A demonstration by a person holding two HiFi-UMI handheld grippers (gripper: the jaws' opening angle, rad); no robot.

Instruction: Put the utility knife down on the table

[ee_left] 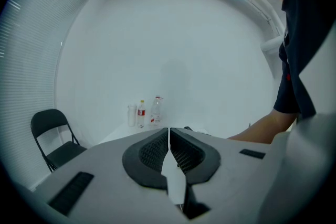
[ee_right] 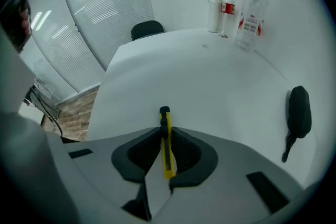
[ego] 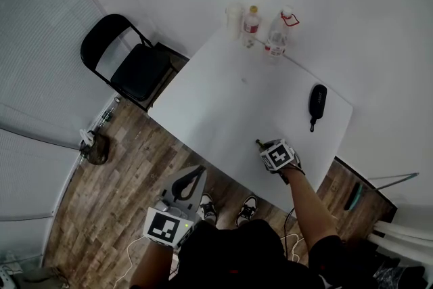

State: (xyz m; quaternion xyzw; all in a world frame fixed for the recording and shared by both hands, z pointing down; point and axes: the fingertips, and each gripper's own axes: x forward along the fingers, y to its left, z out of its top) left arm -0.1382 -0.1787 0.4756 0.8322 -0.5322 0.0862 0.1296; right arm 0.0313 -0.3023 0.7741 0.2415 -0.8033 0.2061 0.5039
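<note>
A yellow and black utility knife (ee_right: 166,139) is clamped between the jaws of my right gripper (ee_right: 165,131), its tip pointing out over the white table (ee_right: 210,86). In the head view the right gripper (ego: 269,149) hovers above the table's near edge, and the knife's dark tip (ego: 258,143) pokes out of it. My left gripper (ego: 191,178) hangs off the table, above the wooden floor, with its jaws pressed together and nothing between them. The left gripper (ee_left: 169,136) looks level toward the table's far end.
A black case with a strap (ego: 316,102) lies on the table's right side. A white cup (ego: 234,18) and two plastic bottles (ego: 252,22) (ego: 278,32) stand at the far edge by the wall. A black folding chair (ego: 128,64) stands left of the table.
</note>
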